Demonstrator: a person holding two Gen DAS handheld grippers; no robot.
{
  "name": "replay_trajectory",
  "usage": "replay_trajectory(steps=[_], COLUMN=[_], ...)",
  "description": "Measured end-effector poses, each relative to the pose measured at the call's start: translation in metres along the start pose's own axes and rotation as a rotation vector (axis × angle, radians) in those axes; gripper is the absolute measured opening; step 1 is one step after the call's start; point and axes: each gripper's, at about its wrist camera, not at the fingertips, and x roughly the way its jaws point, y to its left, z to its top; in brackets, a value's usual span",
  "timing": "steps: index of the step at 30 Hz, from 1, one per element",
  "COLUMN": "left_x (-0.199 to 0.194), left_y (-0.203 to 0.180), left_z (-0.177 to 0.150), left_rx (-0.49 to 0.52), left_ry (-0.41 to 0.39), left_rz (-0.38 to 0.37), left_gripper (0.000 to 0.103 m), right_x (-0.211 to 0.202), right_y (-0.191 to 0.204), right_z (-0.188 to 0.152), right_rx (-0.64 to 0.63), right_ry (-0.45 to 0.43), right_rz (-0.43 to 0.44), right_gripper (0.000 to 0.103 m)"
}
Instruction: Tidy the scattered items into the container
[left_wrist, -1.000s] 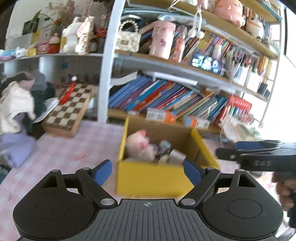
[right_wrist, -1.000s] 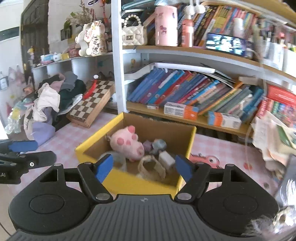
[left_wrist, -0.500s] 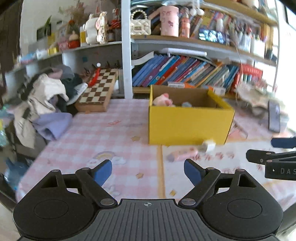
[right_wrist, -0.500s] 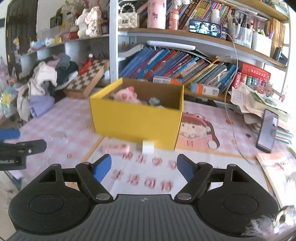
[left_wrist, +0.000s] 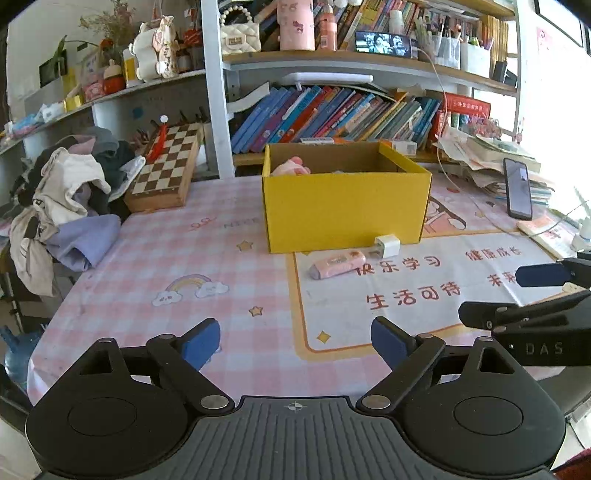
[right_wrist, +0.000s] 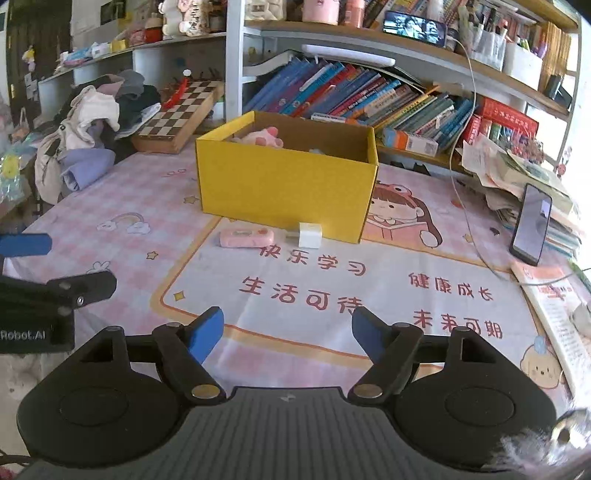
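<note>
**Q:** What does the figure show, and where do the task's things lie?

**A:** Two wrist views of a pink checked tablecloth. The yellow box stands in the upper centre of both views, with a pink soft toy showing above its rim. Two items remain outside: a pink case lying flat at centre frame, and a white charger plug just beside it, close against the foot of the box's front wall.

**Q:** How do the grippers stand?

**A:** Both are released and empty. The left gripper fills the lower centre of its own view, its jaws having just spread a little wider, with only cloth between them. The right gripper is likewise spread, nothing between its blue pads. Each appears at the edge of the other's view.

**Q:** How is the next pickup best made?

**A:** Judged from the layout, the case is the easier target: approach from above and close across its narrow width, not its length. The plug sits so near the box that one finger has little room behind it; gripping it side to side, along the wall, should avoid nudging the box. Lift each clear of the rim before letting go.
</note>
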Motion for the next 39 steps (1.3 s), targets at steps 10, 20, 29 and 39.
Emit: replay_trajectory(steps=[10, 20, 29, 39], left_x=[0.002, 0.007, 0.007, 0.007], left_y=[0.000, -0.006, -0.012, -0.014], left_z=[-0.002, -0.003, -0.001, -0.002], left_rx=[-0.003, 0.007, 0.013, 0.021], left_ry=[0.010, 0.040, 0.037, 0.044], left_rz=[-0.014, -0.033, -0.043, -0.053], left_gripper=[0.091, 0.092, 0.092, 0.092], right_x=[0.004, 0.006, 0.003, 0.001], right_y=[0.002, -0.003, -0.008, -0.008], right_z=[0.002, -0.001, -0.004, -0.005], right_rx=[-0.014, -0.005, -0.009, -0.013], right_ry=[0.016, 0.040, 0.046, 0.042], right_rz=[-0.001, -0.002, -0.001, 0.000], right_gripper=[0.076, 0.077, 0.079, 0.079])
